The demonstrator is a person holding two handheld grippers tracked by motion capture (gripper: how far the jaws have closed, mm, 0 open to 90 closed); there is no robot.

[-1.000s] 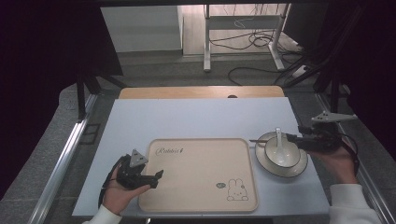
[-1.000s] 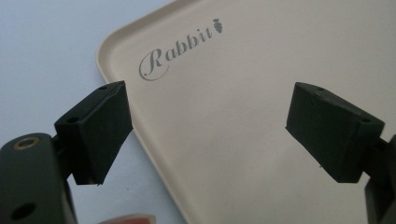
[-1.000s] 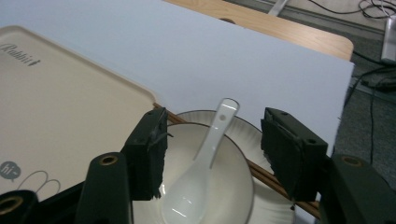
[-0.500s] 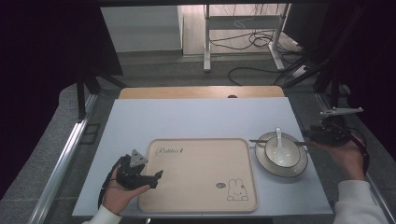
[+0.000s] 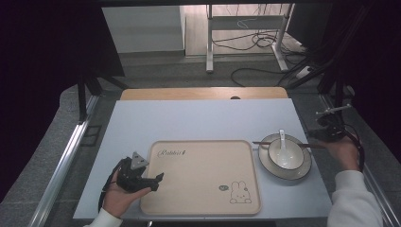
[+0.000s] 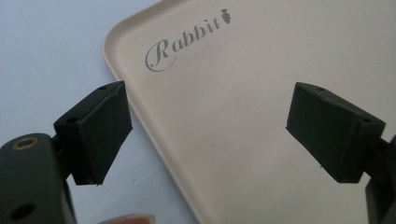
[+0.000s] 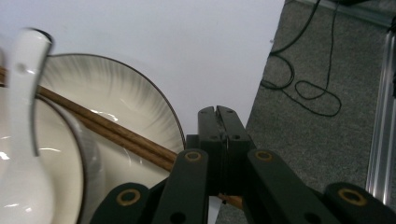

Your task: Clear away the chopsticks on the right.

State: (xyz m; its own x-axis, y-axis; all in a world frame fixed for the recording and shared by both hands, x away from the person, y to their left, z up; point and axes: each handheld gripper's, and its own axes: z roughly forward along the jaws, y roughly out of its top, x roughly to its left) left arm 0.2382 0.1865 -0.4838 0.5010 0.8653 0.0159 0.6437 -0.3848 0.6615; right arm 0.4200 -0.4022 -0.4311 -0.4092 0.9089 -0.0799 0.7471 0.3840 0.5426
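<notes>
Resting across the white bowl (image 5: 285, 155) at the right of the high view, the brown chopsticks (image 5: 283, 144) lie almost level in the frame, and their right end goes into the right gripper (image 5: 318, 135). In the right gripper view the two jaws are pressed together, with the chopsticks (image 7: 112, 130) running under them from the upper left, so the gripper is clenched on the chopsticks. The bowl sits on a round plate (image 5: 302, 169), and a white spoon (image 5: 282, 142) stands in the bowl. At the lower left of the high view the left gripper (image 5: 158, 178) hovers over the left edge of the beige tray (image 5: 203, 175). In the left gripper view its jaws stand wide apart, grasping nothing, above the tray (image 6: 261, 70) with the word "Rabbit".
</notes>
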